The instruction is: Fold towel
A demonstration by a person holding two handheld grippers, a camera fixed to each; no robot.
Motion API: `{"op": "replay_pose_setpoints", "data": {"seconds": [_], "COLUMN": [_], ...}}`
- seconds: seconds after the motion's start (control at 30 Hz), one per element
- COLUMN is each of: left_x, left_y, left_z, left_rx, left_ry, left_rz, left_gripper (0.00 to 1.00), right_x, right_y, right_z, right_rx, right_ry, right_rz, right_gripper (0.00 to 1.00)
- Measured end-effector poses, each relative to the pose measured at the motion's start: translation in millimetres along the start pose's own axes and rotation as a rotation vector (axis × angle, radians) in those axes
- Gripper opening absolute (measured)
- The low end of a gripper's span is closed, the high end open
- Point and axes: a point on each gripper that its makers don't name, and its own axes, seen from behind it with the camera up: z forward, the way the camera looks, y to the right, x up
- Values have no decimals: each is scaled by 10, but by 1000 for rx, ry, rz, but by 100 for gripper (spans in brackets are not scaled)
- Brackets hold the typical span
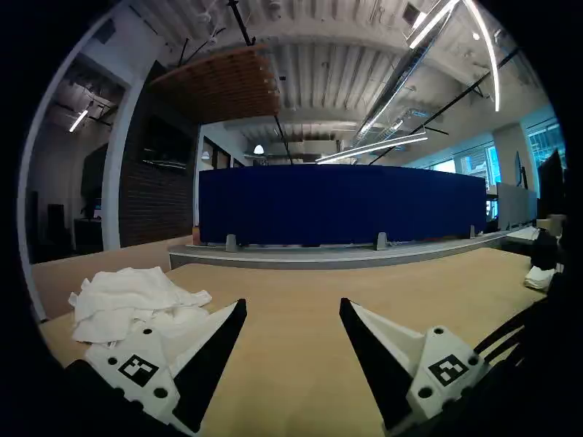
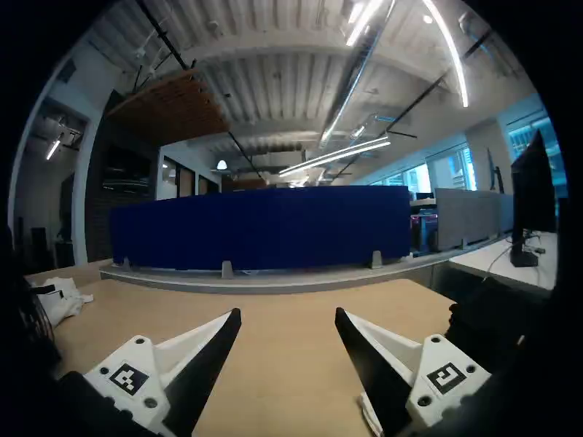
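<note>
The towel [image 1: 135,304] lies crumpled in a heap on the table [image 1: 313,291], just beside the left gripper's [image 1: 291,304] left finger. Bunched as it is, it shows no clear long axis or pointing end, only a spread somewhat wider than deep in the left gripper view. Both claws gape wide and hold nothing: the left over bare wood, the right gripper [image 2: 287,313] well apart from the towel, with a bit of white cloth [image 2: 366,416] low by its right finger.
</note>
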Motion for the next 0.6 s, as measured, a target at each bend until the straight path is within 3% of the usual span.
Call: {"op": "replay_pose_setpoints", "data": {"seconds": [0.6], "left_x": [-1], "left_y": [-2], "left_z": [-7], "left_rx": [0], "left_ry": [0], "left_rz": [0], "left_gripper": [95], "right_x": [-406], "right_y": [136], "right_z": [-44], "right_rx": [-14], "right_ry": [-18], "right_rz": [44], "right_gripper": [100]}}
